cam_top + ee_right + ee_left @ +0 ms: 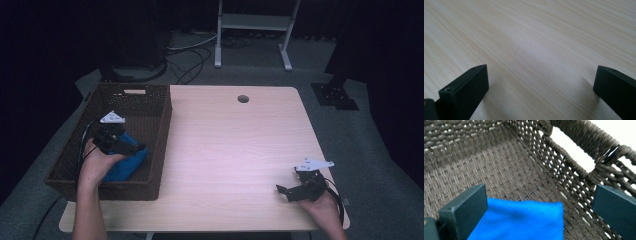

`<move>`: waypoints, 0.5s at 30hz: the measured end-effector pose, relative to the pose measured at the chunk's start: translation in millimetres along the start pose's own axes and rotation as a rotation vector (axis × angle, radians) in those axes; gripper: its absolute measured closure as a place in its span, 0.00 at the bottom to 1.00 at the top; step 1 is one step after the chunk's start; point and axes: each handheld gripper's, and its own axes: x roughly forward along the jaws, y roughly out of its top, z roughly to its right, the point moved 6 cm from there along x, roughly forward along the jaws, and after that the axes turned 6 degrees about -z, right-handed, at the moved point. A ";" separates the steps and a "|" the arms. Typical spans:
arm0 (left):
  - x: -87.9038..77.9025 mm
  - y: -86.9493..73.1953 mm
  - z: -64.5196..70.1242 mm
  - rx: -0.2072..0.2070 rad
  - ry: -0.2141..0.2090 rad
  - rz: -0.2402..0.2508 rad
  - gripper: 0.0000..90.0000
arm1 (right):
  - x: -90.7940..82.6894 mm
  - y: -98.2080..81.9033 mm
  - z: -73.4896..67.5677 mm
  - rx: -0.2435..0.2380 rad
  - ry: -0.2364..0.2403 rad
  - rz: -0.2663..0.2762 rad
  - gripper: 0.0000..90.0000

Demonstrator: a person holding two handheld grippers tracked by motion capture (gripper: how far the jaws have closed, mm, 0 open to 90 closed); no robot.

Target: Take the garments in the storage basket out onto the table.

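Observation:
A folded blue cloth (127, 160) lies on the floor of the dark woven basket (150, 95) at the table's left. My left gripper (134, 148) hangs inside the basket just above the cloth. In the left gripper view its jaws stand wide apart, open, with the blue cloth (524, 220) below and between them and not pinched. My right gripper (286, 192) rests low over the bare wooden table (235, 145) near the front right corner. It is open, and the right gripper view has just the wood of the table (536, 45) between its jaws.
The basket's side wall with a handle cut-out (574, 147) rises close beyond the left gripper. A round cable hole (243, 98) sits near the table's far edge. A white stand (252, 22) and cables are on the floor behind.

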 end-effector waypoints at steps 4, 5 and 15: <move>3.4 -2.7 -0.5 -0.004 0.001 -0.036 0.00 | 0.0 0.0 -0.1 -0.001 0.000 0.000 0.00; 4.8 -4.2 -1.2 -0.007 0.008 -0.055 0.00 | 0.0 0.0 -0.1 -0.001 0.000 0.000 0.00; 11.8 -12.2 -4.5 -0.025 0.028 -0.138 0.00 | 0.0 0.0 -0.1 -0.001 0.000 0.001 0.00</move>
